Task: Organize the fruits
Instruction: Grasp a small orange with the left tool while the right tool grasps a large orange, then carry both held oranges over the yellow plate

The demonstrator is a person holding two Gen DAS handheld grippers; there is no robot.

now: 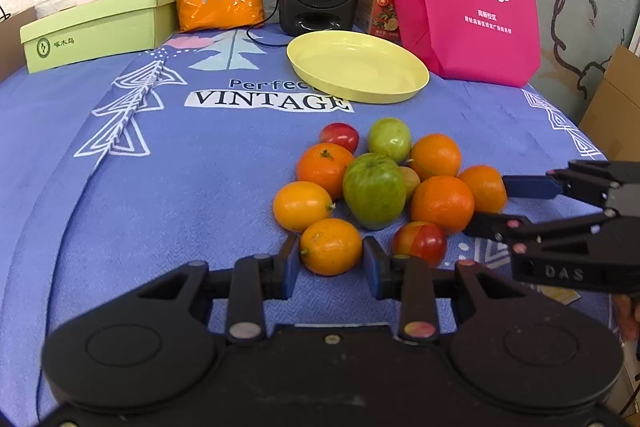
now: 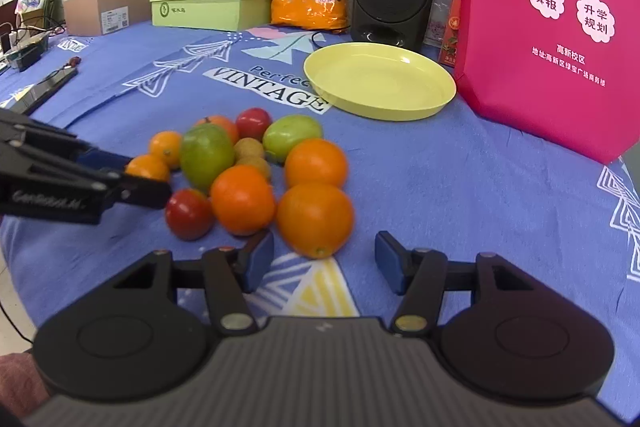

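My left gripper (image 1: 331,255) bracketed a small orange (image 1: 331,246), jaws touching, grip unconfirmed; right gripper (image 2: 324,259) gaped empty. I judged squeezing gently best.

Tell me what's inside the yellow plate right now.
Nothing visible: the yellow plate shows a bare inner surface in both wrist views. All the fruits sit in a cluster on the blue cloth in front of it.

Fruit pile (image 1: 376,183) clustered tight on blue-clothed desk (image 1: 180,167): big green apple (image 1: 374,190) in middle, oranges around it, small yellow-orange citrus (image 1: 331,246) at near edge, red tomatoes, a second green fruit (image 1: 389,139) behind. Yellow plate (image 1: 358,71) upright, well apart behind the pile.
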